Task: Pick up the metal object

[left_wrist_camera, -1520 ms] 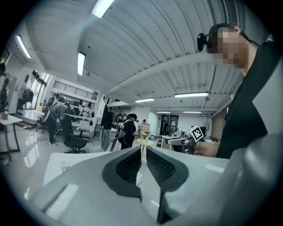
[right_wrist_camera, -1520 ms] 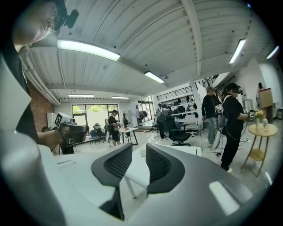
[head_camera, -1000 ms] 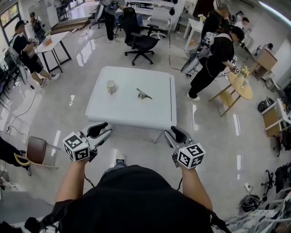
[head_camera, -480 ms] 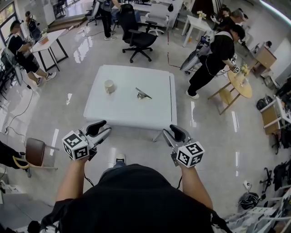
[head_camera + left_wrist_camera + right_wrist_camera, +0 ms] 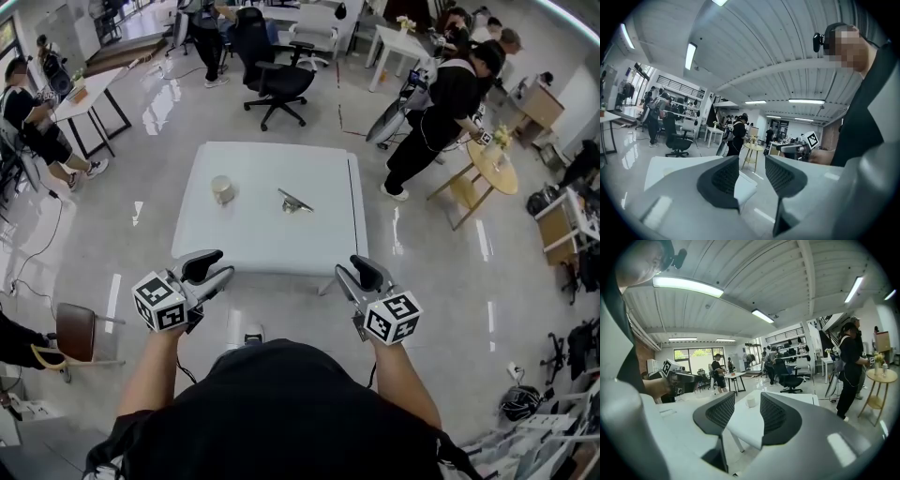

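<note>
A small metal object [image 5: 295, 201] lies near the middle of the white square table [image 5: 272, 244] in the head view. My left gripper [image 5: 217, 267] hovers just short of the table's near left corner, jaws open and empty. My right gripper [image 5: 349, 272] hangs off the near right corner, also open with nothing between its pads. In the left gripper view the left gripper [image 5: 751, 176] frames the table's corner [image 5: 745, 185]. In the right gripper view the right gripper [image 5: 743, 413] frames the table top [image 5: 740, 427]. The metal object is hidden in both gripper views.
A round beige cup [image 5: 222, 188] stands on the table's left half, and shows as a cup [image 5: 750, 401] in the right gripper view. A black office chair [image 5: 274, 77] stands beyond the table. A person [image 5: 441, 108] bends by a round wooden side table [image 5: 494, 173] at right. A brown chair [image 5: 75, 331] sits at left.
The view has shifted slightly toward the table; both grippers keep their pose and gap, staying just short of the table's near edge. The person at right has moved a little.
</note>
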`<state>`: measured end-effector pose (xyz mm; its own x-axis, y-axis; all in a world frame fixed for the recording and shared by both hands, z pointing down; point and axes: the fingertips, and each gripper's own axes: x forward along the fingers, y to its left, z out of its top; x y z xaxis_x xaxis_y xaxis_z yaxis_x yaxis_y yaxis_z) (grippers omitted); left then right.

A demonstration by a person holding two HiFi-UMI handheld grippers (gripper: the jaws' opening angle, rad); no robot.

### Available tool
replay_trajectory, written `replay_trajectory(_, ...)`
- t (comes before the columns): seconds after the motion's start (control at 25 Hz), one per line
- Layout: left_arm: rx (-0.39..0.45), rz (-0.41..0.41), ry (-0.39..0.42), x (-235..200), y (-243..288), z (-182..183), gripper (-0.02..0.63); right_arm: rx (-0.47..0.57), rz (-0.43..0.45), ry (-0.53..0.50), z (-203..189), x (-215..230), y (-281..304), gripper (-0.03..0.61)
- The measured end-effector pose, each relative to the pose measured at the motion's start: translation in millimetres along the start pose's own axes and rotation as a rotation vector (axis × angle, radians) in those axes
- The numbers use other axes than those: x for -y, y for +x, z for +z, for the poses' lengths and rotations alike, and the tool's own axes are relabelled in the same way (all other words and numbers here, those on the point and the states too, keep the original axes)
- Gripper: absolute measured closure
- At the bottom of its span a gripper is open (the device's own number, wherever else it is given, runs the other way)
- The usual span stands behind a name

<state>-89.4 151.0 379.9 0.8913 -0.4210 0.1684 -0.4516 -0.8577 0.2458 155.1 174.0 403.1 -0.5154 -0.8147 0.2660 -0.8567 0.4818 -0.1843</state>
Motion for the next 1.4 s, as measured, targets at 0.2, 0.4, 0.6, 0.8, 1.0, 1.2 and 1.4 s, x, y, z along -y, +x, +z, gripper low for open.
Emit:
replay_trajectory(0.2,-0.008,-0.02,-0.002,-21.1,6.9,12.7,0.437,-0.002,-0.014,0.015,7.4,3.3,16.4,0.377)
replay_trajectory(0.4,-0.014,-0.043,-0.012,-43.7,12.0,14.0,0.434,-0.006,-0.032,0.03,6.5,5.6,34.4,0.377)
replay_trajectory(0.6,-0.018,-0.067,-0.015,-67.8,18.7,18.7,0.433,-0.006,-0.054,0.04,9.5,10.5,53.6,0.377)
replay_trajectory(0.8,-0.026,-0.09,-0.019,-89.8,22.0,20.6,0.429,-0.006,-0.063,0.042,12.8,8.9,75.0,0.377)
replay_trajectory(1.0,-0.023,-0.115,-0.018,-104.7,25.4,27.4,0.428,-0.007,-0.077,0.042,18.4,8.2,89.2,0.377)
replay_trajectory(1.2,-0.021,-0.135,-0.018,-120.6,24.6,32.9,0.426,-0.008,-0.095,0.04,24.3,7.1,102.0,0.377)
replay_trajectory(1.4,-0.019,-0.153,-0.017,-135.3,22.1,34.4,0.42,-0.011,-0.11,0.036,27.3,5.3,115.5,0.377)
